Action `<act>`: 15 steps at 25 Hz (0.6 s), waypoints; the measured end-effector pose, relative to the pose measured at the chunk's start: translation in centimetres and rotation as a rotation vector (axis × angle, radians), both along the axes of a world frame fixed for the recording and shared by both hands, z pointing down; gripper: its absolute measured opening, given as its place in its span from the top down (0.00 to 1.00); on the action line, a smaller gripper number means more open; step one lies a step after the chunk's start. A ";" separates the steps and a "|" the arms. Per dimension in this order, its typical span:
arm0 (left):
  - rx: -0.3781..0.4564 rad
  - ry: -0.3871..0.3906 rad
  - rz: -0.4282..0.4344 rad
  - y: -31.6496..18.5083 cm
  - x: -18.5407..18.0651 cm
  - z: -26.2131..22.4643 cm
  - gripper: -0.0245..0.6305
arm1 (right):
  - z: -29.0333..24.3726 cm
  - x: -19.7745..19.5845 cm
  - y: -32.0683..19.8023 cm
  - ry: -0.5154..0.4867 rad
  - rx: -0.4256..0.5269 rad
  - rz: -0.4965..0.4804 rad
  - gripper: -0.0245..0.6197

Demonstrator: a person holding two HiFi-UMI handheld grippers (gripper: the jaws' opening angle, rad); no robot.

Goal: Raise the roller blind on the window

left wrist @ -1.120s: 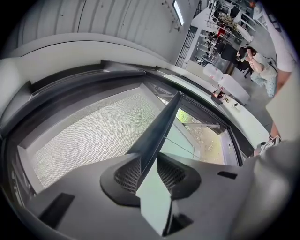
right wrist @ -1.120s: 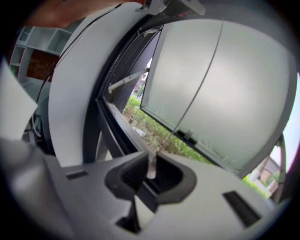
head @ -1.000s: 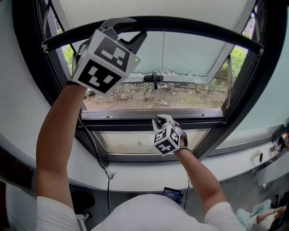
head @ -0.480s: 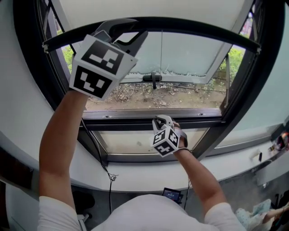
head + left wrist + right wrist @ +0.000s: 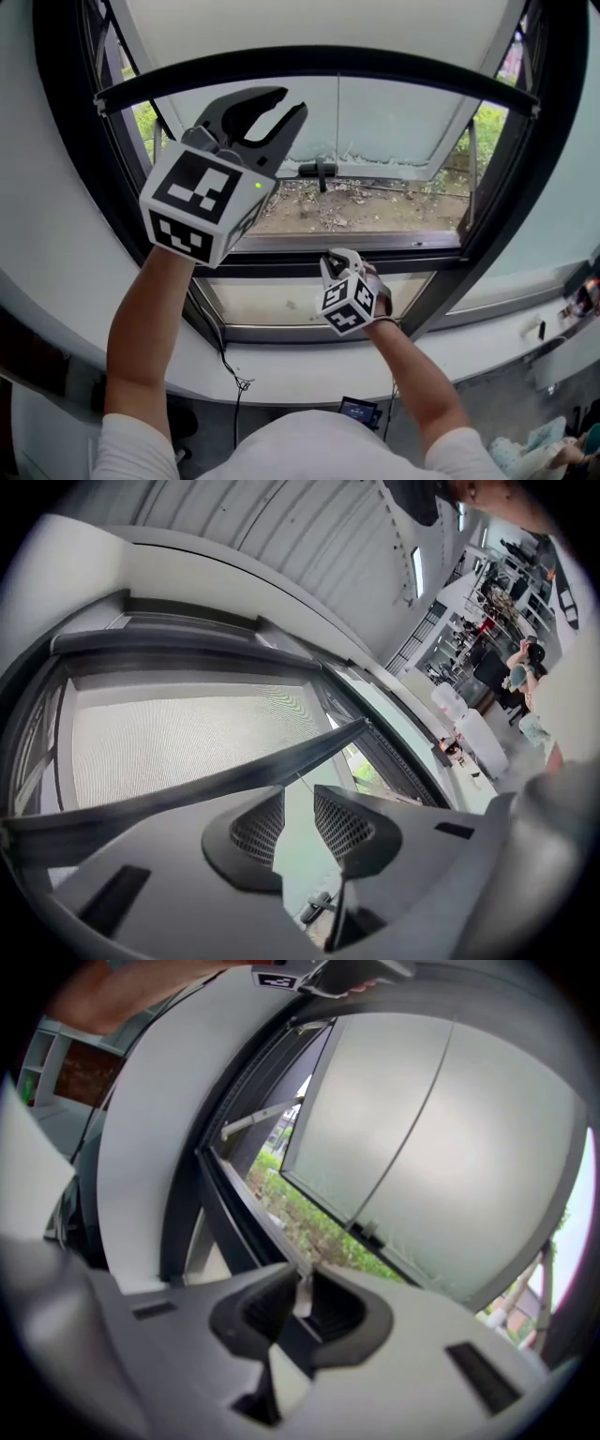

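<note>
Dropped below the black bottom bar (image 5: 375, 60) of the white roller blind (image 5: 319, 22), our left gripper (image 5: 286, 105) gapes empty | our right gripper (image 5: 339, 255) pinches the white pull tab (image 5: 302, 1294) | blind sits high.

This looks like a large open work hall, not a home. At the upper right of the left gripper view, a ribbed ceiling (image 5: 281, 536) with a strip light (image 5: 416, 571) spans a floor with people (image 5: 523, 658) standing among equipment. In the head view, a tall dark-framed window (image 5: 66, 159) sits in a plain white wall (image 5: 37, 244).

A black cable (image 5: 234, 375) dangles down the white wall (image 5: 56, 244), a small screen (image 5: 359, 410) glows lower down, and green shrubs (image 5: 489, 120) grow outside.
</note>
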State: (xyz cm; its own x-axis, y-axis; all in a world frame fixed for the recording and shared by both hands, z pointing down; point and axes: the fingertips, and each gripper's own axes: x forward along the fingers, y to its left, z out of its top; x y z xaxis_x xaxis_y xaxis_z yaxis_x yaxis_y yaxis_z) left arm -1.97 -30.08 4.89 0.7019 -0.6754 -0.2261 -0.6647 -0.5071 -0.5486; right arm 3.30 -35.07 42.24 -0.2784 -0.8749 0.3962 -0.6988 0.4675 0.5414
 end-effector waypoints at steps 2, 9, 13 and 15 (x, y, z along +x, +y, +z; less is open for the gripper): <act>-0.023 0.024 0.021 0.5 -0.2 0.9 0.79 | 0.0 0.0 0.1 -0.003 0.003 0.003 0.87; -0.082 0.080 0.047 1.2 -1.0 3.8 0.79 | 0.0 0.1 0.3 -0.003 0.010 0.010 0.87; -0.124 0.123 0.054 1.3 -1.4 5.6 0.79 | -0.1 0.4 0.3 -0.013 0.012 0.019 0.87; -0.152 0.140 0.055 1.1 -1.7 6.7 0.79 | -0.1 0.6 0.4 -0.017 0.011 0.023 0.87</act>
